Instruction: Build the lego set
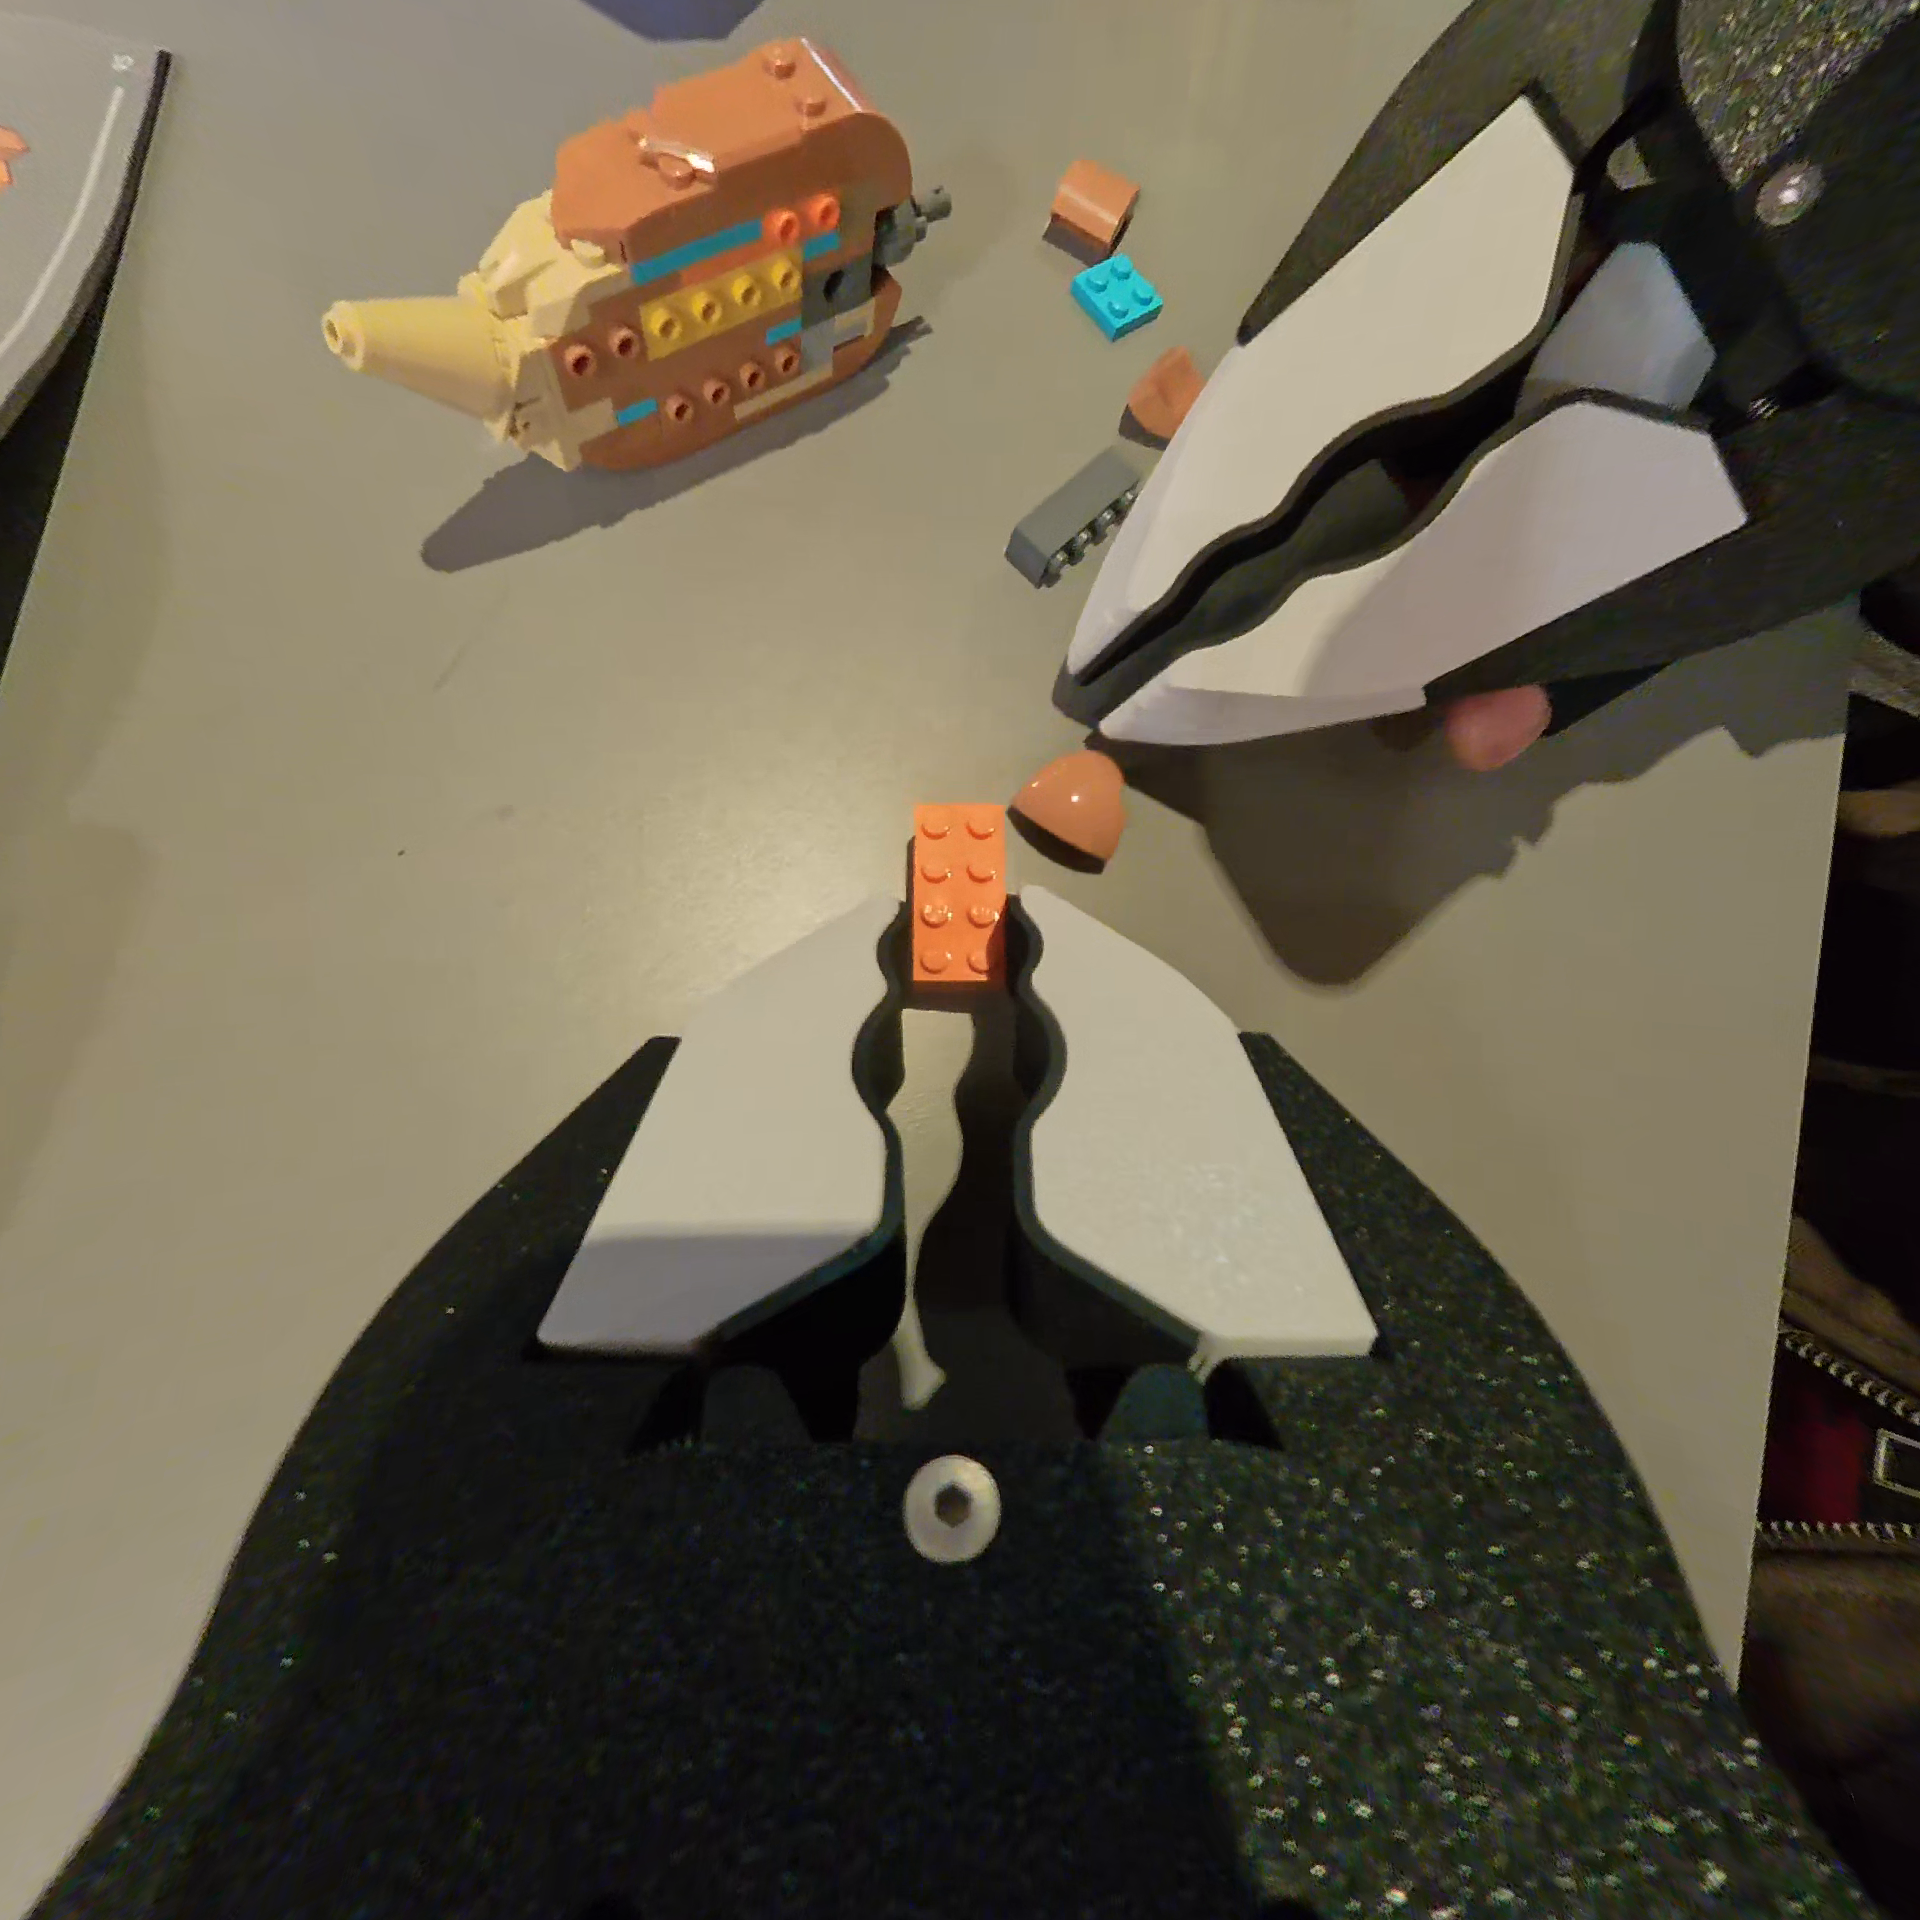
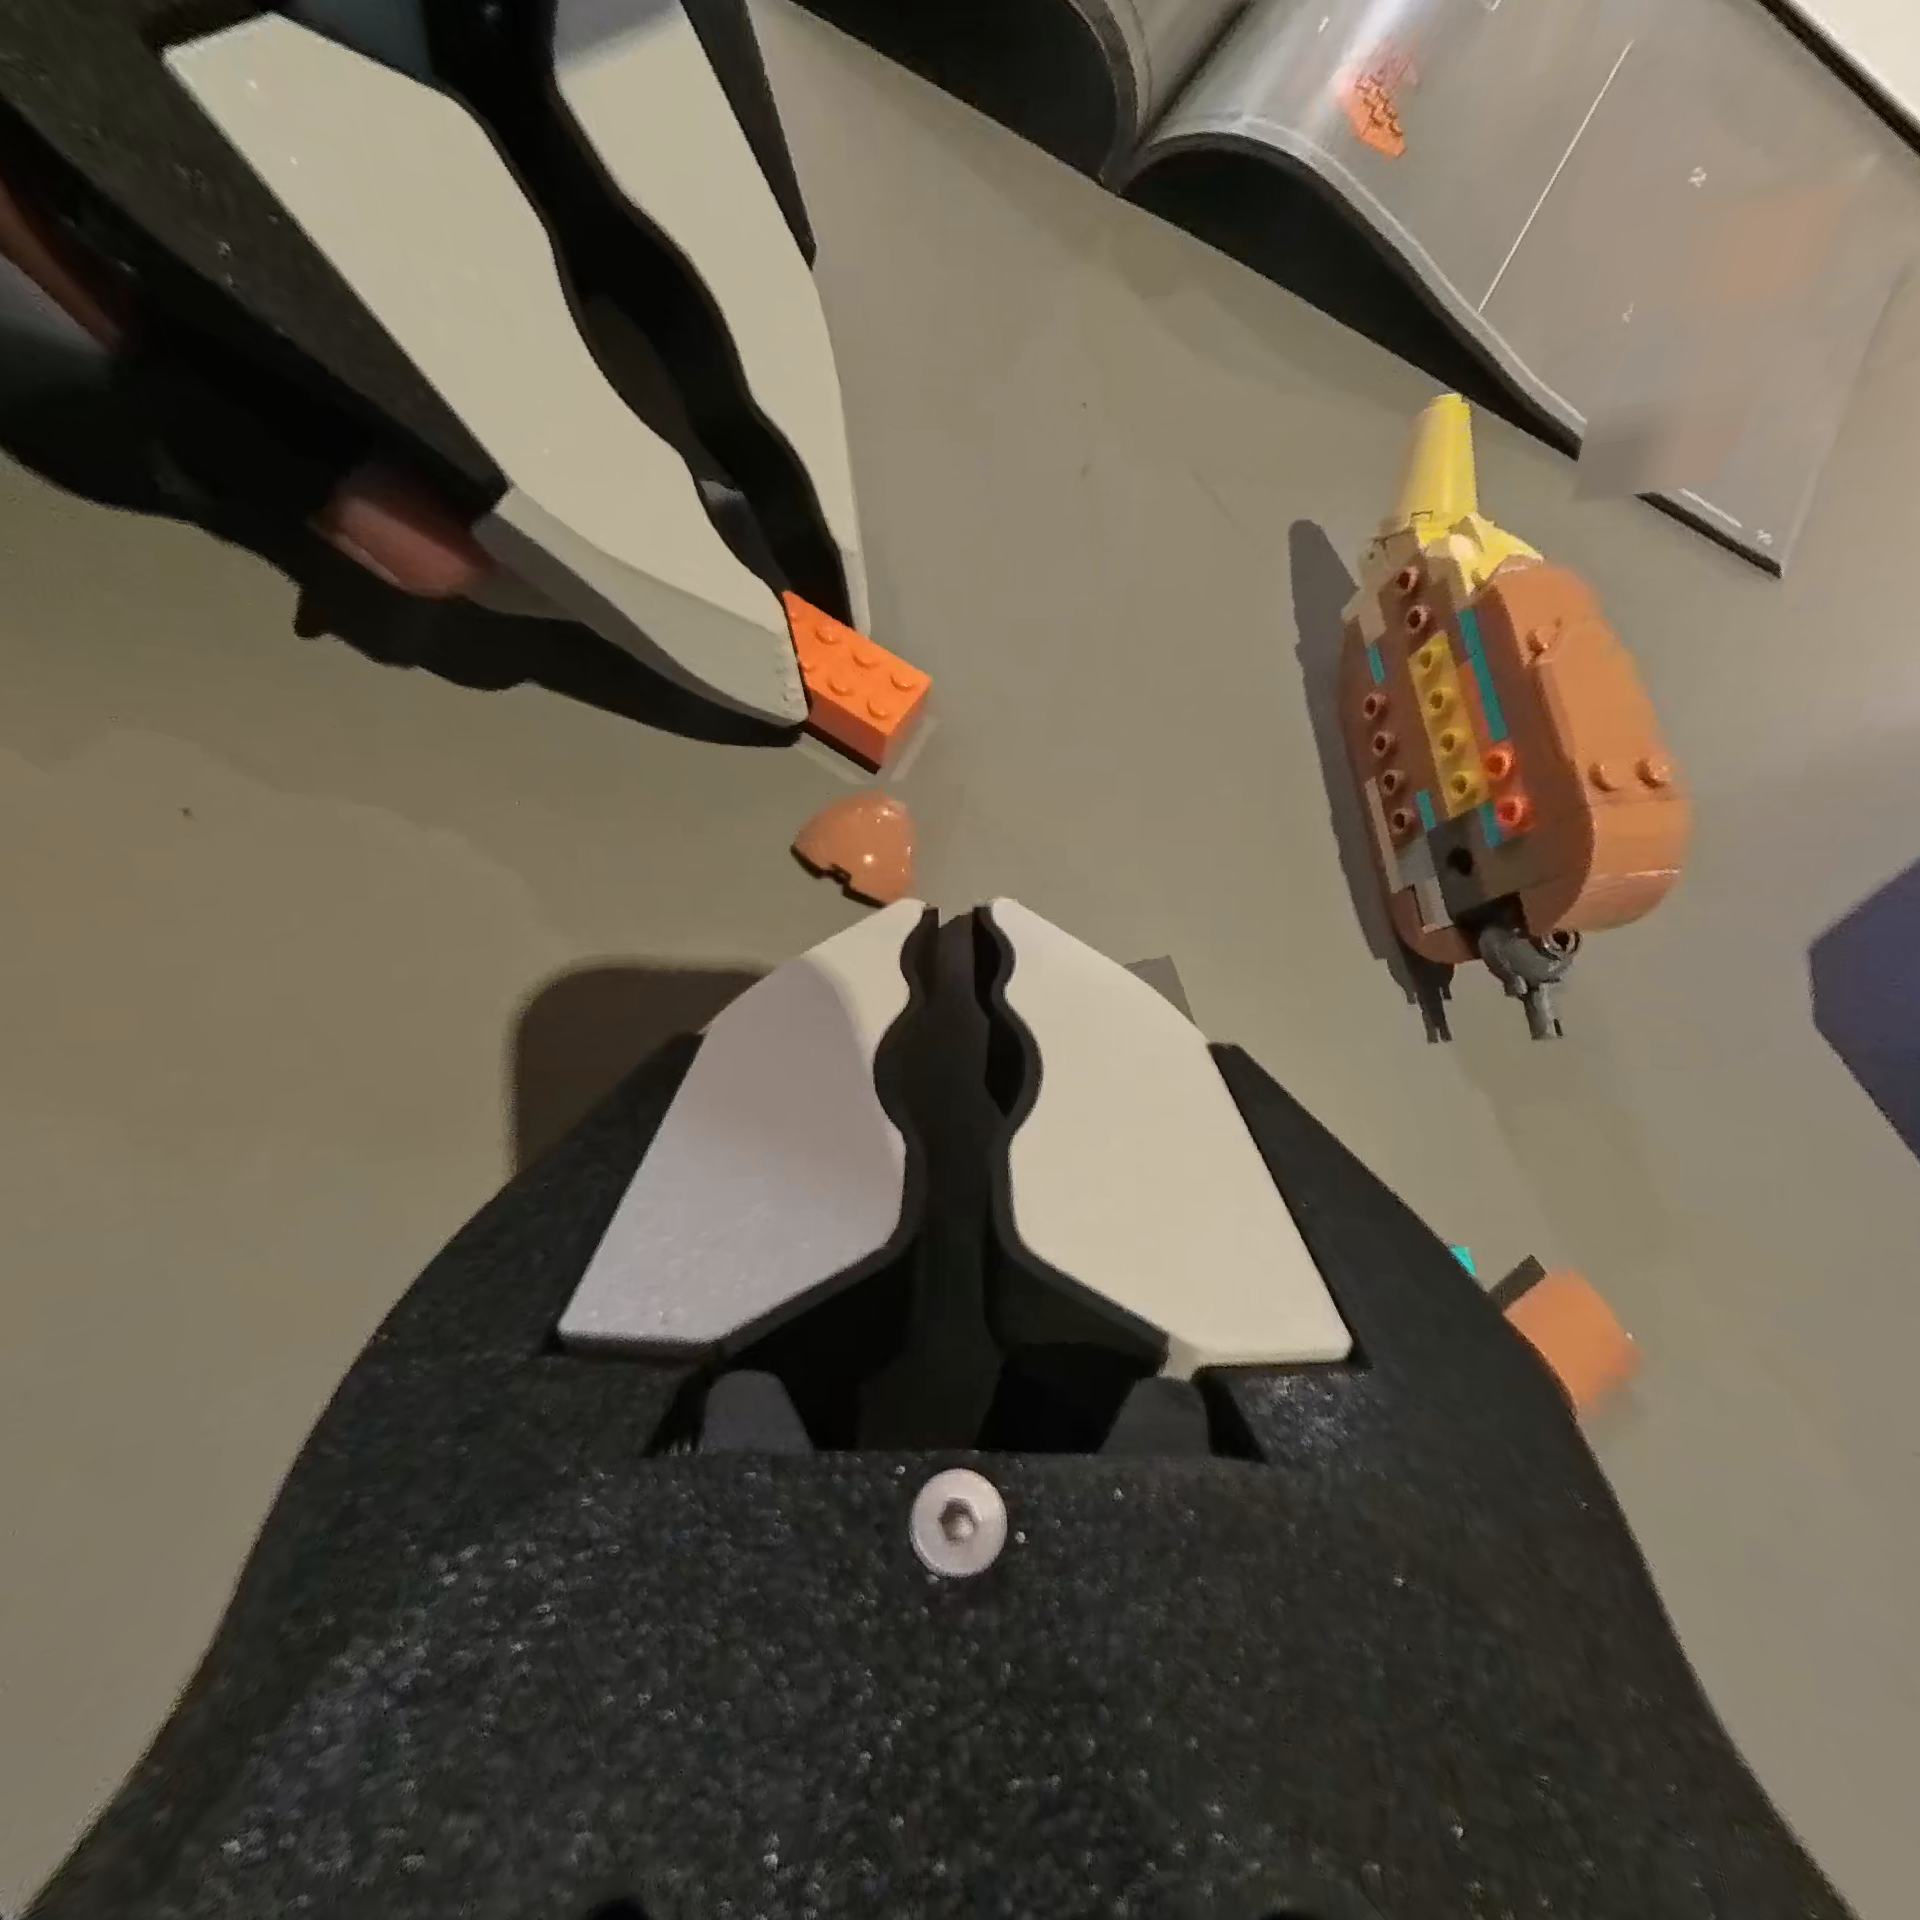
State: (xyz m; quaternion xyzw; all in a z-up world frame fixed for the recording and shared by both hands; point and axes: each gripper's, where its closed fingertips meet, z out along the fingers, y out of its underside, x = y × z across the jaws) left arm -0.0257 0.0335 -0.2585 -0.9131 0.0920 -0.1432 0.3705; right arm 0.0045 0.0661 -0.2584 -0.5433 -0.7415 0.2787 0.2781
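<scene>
my left gripper (image 1: 961,914) clamps orange brick (image 1: 958,902) | right gripper (image 2: 958,912) pinched closed, empty | dome piece (image 2: 857,844) on table between tips

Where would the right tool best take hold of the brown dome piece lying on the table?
Probably across the brown dome piece's flat cut edges, descending from above: its rounded top would likely slip. The shut right tool must open first; the left tool holds the orange brick close by.

Our left claw (image 1: 958,925) grips with its jaws slightly parted; our right claw (image 2: 956,914) hangs closed, empty, tips angled downward.
</scene>
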